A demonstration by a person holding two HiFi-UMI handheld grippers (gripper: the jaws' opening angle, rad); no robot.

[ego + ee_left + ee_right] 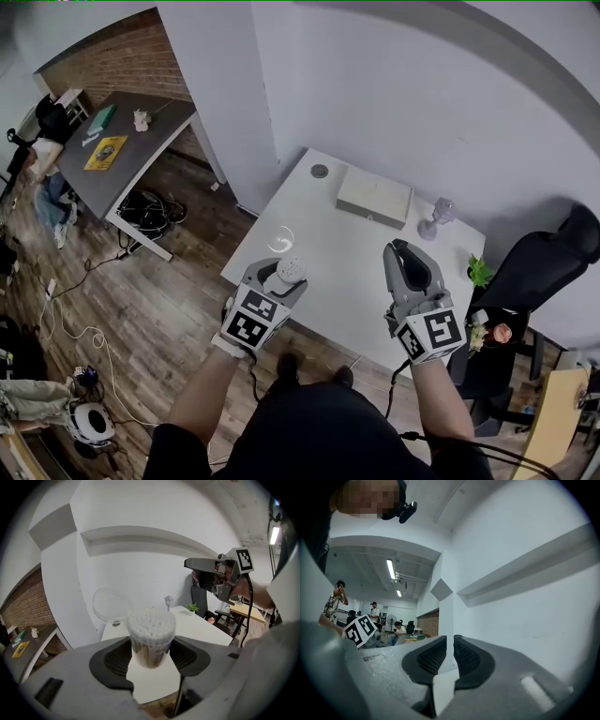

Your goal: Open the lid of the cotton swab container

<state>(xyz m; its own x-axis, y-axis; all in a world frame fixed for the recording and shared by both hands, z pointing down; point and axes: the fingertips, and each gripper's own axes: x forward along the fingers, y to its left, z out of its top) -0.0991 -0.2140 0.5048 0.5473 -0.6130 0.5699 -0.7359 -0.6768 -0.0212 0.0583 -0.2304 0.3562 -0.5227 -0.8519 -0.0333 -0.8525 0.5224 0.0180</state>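
Pinching the cotton swab container (151, 634) in the left gripper (278, 278).
Clamping its clear body between wide-set jaws, swab tips bared, over the near edge of the white table (347, 253); holding the right gripper (406, 253) alongside, jaws almost together, empty; showing the clear lid (111, 605) just beyond the container.

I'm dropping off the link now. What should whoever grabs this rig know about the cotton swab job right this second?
Left gripper: clamped on the cotton swab container, holding it up off the white table.
Right gripper: raised, jaws nearly together with a thin gap, nothing between them.
Lid: clear, flipped back beside the container's rim, so the swab tips are exposed.
Done: the lid is open.
Left: probably only setting the container down on the table.
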